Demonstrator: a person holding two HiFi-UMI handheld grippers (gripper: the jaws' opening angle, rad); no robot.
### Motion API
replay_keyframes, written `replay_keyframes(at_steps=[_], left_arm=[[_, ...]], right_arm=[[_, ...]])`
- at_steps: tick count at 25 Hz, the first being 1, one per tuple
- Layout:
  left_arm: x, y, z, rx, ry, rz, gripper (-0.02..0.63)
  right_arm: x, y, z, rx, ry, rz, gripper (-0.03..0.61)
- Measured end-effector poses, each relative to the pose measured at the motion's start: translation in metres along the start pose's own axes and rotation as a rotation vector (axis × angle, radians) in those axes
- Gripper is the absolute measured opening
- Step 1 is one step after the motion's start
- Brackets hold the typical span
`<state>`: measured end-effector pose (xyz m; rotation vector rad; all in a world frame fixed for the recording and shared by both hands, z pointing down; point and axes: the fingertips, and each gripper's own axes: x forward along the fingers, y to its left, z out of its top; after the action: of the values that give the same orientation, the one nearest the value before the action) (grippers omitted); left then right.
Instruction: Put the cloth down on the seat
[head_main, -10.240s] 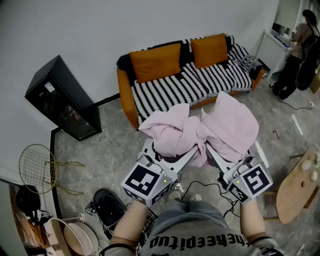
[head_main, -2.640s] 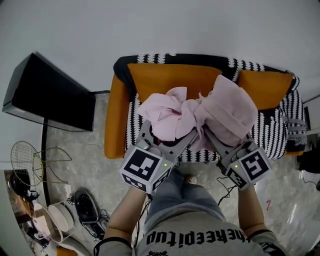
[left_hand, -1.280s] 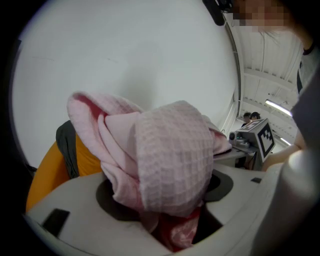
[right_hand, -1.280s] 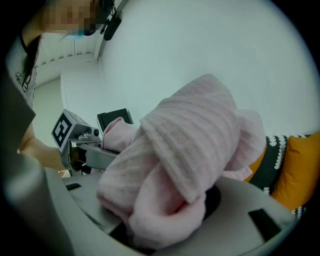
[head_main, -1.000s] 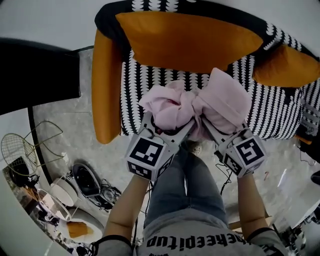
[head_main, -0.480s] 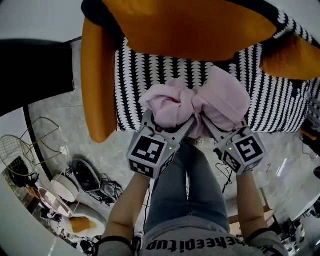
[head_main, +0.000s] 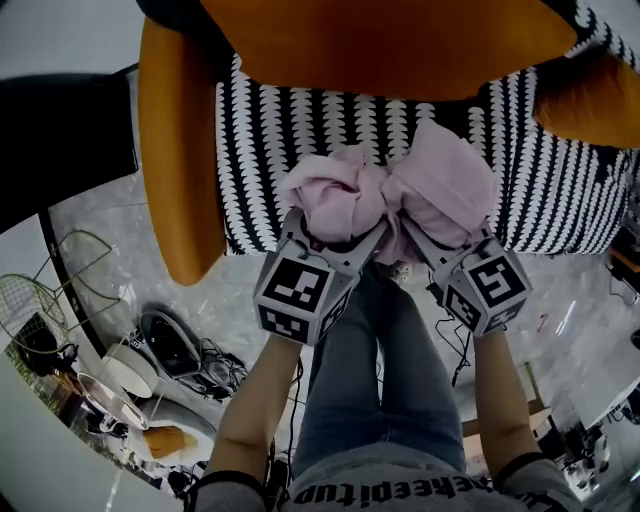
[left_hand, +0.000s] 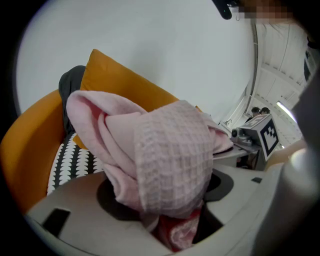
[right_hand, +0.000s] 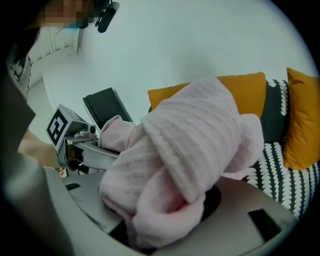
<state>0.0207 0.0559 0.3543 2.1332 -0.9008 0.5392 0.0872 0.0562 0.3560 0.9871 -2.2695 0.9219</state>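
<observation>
A bunched pink cloth (head_main: 390, 190) hangs between both grippers, just above the front edge of the sofa seat (head_main: 300, 130), which has a black-and-white patterned cover. My left gripper (head_main: 335, 225) is shut on the cloth's left bundle, with its fingertips buried in the folds. My right gripper (head_main: 440, 225) is shut on the right bundle. In the left gripper view the cloth (left_hand: 165, 155) fills the gap of the left gripper (left_hand: 167, 215). In the right gripper view the cloth (right_hand: 190, 150) lies heaped over the right gripper (right_hand: 165, 220).
An orange back cushion (head_main: 380, 50) and a second one (head_main: 600, 100) stand behind the seat, with the orange armrest (head_main: 180, 170) at its left. A black cabinet (head_main: 60, 140), a racket (head_main: 30, 290), and shoes and cables (head_main: 175, 350) sit on the floor at the left. The person's legs (head_main: 390, 370) stand against the sofa front.
Both grippers have come closer to the sofa with the cloth, which now sits lower over the seat's front edge. The hold on the cloth looks unchanged.
</observation>
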Motion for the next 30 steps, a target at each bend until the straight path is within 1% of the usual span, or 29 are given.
replay_keyframes(at_steps=[9, 15, 18, 21, 24, 27, 30], left_arm=[[0.014, 0.022, -0.029, -0.004, 0.042, -0.003, 0.342], [0.034, 0.043, -0.065, -0.015, 0.065, 0.0, 0.342], [0.043, 0.053, -0.082, -0.04, 0.078, -0.002, 0.342], [0.051, 0.053, -0.084, -0.06, 0.089, -0.001, 0.342], [0.052, 0.051, -0.081, -0.062, 0.097, -0.005, 0.342], [0.057, 0.053, -0.089, -0.068, 0.114, -0.02, 0.342], [0.063, 0.057, -0.097, -0.074, 0.123, -0.019, 0.342]], right_arm=[[0.027, -0.004, -0.027, 0.03, 0.035, -0.016, 0.232], [0.057, -0.013, -0.062, 0.038, 0.058, -0.013, 0.233], [0.069, -0.017, -0.078, 0.046, 0.084, -0.017, 0.233], [0.072, -0.025, -0.081, 0.048, 0.112, -0.022, 0.236], [0.069, -0.026, -0.08, 0.043, 0.135, -0.027, 0.238], [0.073, -0.028, -0.088, 0.047, 0.166, -0.02, 0.239], [0.079, -0.032, -0.096, 0.055, 0.174, -0.022, 0.239]])
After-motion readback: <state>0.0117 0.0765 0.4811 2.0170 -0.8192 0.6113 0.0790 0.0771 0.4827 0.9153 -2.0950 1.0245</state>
